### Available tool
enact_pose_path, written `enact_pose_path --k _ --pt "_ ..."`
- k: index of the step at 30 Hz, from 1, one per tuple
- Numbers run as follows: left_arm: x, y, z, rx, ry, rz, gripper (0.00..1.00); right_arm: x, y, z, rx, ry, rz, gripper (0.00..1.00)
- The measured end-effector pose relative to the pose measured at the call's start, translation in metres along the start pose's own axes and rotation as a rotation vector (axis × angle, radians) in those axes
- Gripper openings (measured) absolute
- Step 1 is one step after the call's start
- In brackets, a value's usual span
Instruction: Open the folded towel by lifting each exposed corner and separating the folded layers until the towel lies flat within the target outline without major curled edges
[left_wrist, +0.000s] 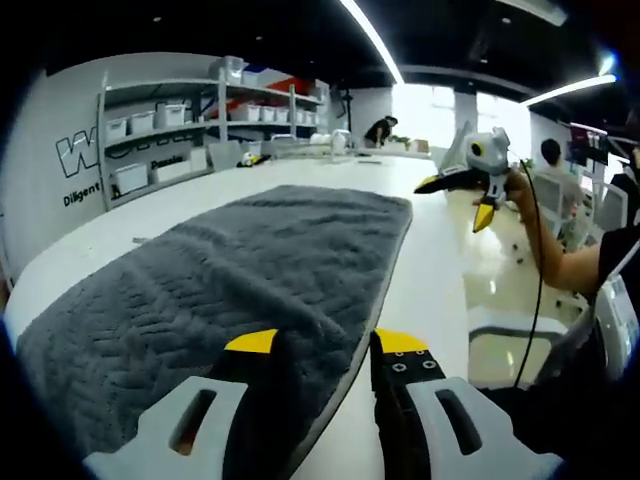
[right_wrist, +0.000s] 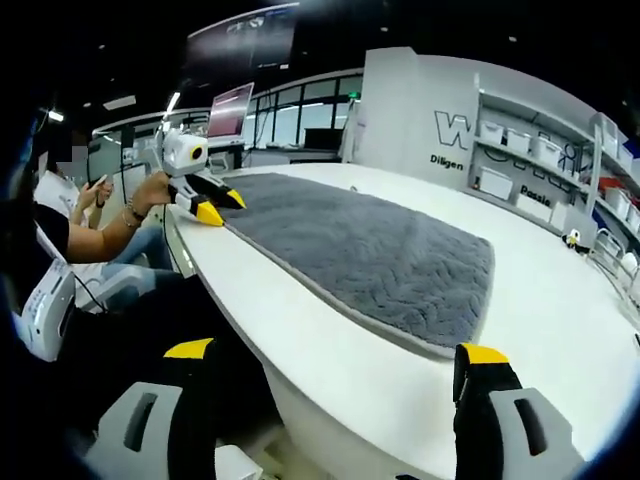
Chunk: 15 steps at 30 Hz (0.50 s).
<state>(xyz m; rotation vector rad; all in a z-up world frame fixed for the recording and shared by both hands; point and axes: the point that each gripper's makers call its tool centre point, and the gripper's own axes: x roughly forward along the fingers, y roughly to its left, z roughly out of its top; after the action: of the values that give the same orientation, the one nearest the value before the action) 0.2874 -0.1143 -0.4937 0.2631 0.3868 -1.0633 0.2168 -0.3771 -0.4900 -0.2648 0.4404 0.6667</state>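
A grey textured towel (left_wrist: 230, 270) lies spread out flat on the white table (left_wrist: 430, 270). My left gripper (left_wrist: 326, 342) sits low at the towel's near right edge. Its jaws stand partly apart, with the towel's border running between them, and they are not closed on it. My right gripper (left_wrist: 455, 200) hovers open past the towel's far right corner, held by a hand. In the right gripper view the towel (right_wrist: 370, 250) stretches away across the table (right_wrist: 300, 330). There my right gripper (right_wrist: 337, 350) is wide open and holds nothing, and the left gripper (right_wrist: 222, 206) rests at the towel's far corner.
Shelves with white bins (left_wrist: 170, 120) line the wall behind the table, also visible as shelves (right_wrist: 540, 150). A seated person (right_wrist: 90, 195) and a monitor (right_wrist: 230, 108) are beyond the table's edge. A small yellow object (right_wrist: 573, 238) sits on the table's far side.
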Motion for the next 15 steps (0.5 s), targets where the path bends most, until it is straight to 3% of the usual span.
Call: enact_pose_path --k 6,11,15 --pt "-0.003 -0.005 0.002 -0.019 -0.008 -0.03 0.44 0.001 0.002 0.002 -0.001 0.001 0.006 0.99" --pt "-0.011 -0.001 0.018 -0.117 -0.119 -0.028 0.59 0.001 0.004 0.005 -0.008 0.002 0.008 0.99" --pt "-0.021 0.005 0.022 -0.128 -0.146 0.006 0.72 0.002 0.004 0.007 -0.008 0.003 0.007 0.99"
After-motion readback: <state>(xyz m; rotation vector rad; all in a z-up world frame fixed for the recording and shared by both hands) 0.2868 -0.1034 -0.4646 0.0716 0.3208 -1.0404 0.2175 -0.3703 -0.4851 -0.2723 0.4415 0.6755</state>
